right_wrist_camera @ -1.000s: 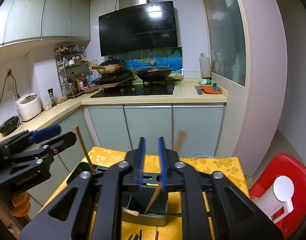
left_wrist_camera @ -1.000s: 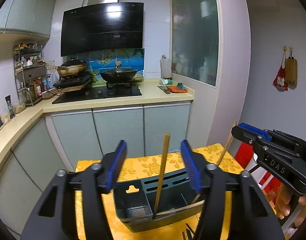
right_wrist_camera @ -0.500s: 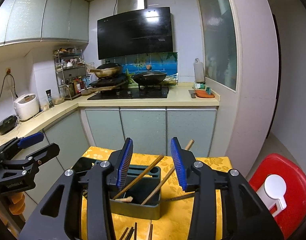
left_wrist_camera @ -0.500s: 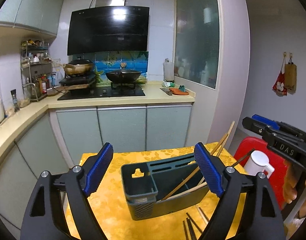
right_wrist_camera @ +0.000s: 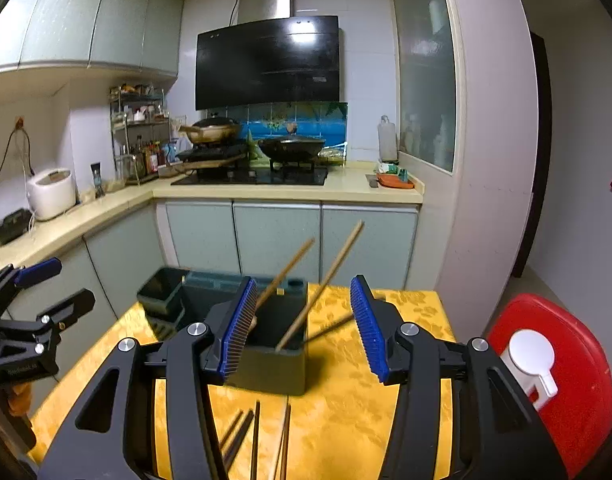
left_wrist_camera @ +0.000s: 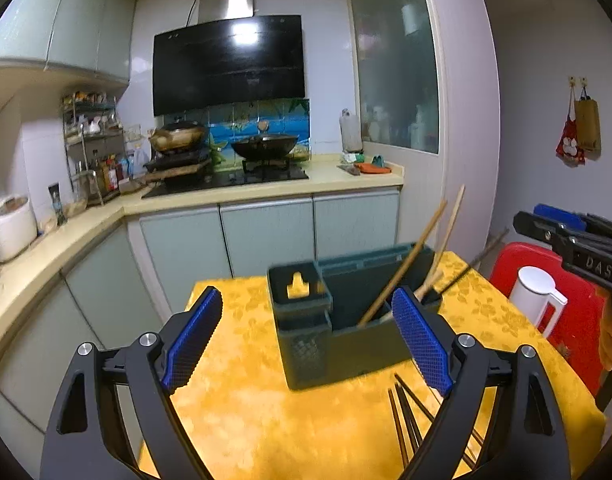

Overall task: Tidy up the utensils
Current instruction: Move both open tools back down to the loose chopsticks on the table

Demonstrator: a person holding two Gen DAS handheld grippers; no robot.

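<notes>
Left hand-held gripper [left_wrist_camera: 306, 340]: jaws spread wide, nothing between them, black frame with blue ribbed pads. Right hand-held gripper [right_wrist_camera: 303, 328]: also spread wide, empty, same blue textured pads.

Nearest, low between the fingers: dark chopsticks [right_wrist_camera: 254, 436] lying loose on the table [left_wrist_camera: 241, 408], thin straight sticks, roughly parallel, pointing toward the holder; in the left wrist view they sit just inside the right finger [left_wrist_camera: 402, 420].

Table covered in a yellow-gold cloth with a floral damask pattern, slightly shiny.

Just past the chopsticks, centred ahead of both grippers: utensil holder [left_wrist_camera: 346, 344], dark grey-green plastic, boxy, with a small square compartment at its left end with a mesh-like lower front and a longer main compartment. Apart from both grippers' pads.

Two wooden chopsticks [right_wrist_camera: 326, 284] stand in the main compartment, light brown, slender, tilted up to the right, tips sticking well above the rim. In the left wrist view [left_wrist_camera: 406, 264] they lean toward the holder's right end.

Right of the table: red plastic stool [right_wrist_camera: 570, 380] with a white kettle [left_wrist_camera: 536, 292] on it.

Far: pale green cabinets, cream countertop, black wok [right_wrist_camera: 291, 148] on the stove, black range hood [right_wrist_camera: 267, 62].
</notes>
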